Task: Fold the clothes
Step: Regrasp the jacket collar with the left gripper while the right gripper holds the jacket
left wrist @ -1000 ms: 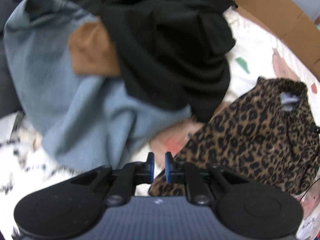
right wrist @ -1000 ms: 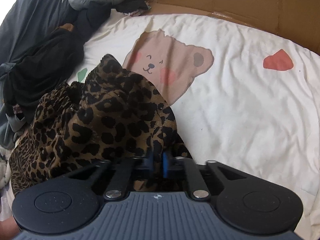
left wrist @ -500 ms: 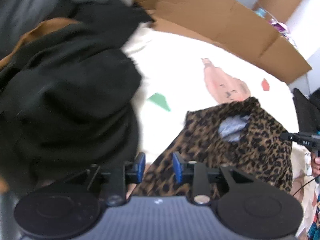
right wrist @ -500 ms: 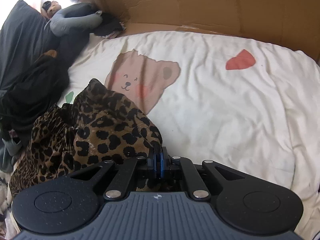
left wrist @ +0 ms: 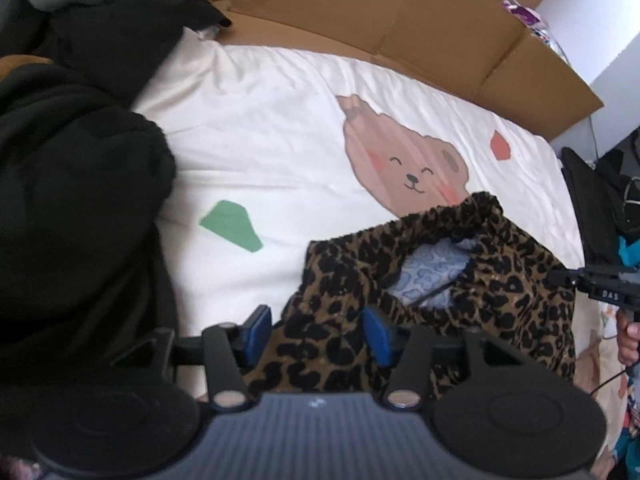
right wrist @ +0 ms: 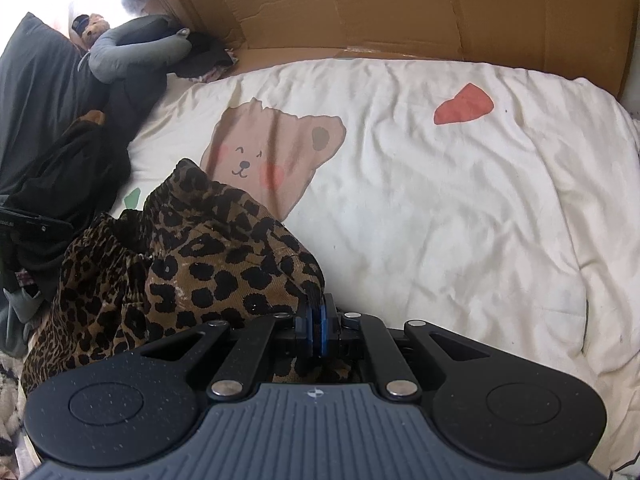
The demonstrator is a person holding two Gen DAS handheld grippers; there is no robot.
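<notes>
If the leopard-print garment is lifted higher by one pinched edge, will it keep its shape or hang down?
The leopard-print garment will probably hang limp: it already bunches in soft folds beside the right gripper pinching its edge. Its ribbed, lined cloth looks fairly thick, so likely not slippery. The left gripper, jaws opening over it, may need to support it.

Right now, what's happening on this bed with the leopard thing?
A person is working a leopard-print garment lying bunched on a bear-print sheet, with a two-finger tool in each hand. The right tool is clamped shut on a bit of the garment's edge. The left tool hovers over the other side, its jaws opening, with leopard fabric showing between them but not pinched. A pile of dark clothes waits alongside. No fold is made yet.
</notes>
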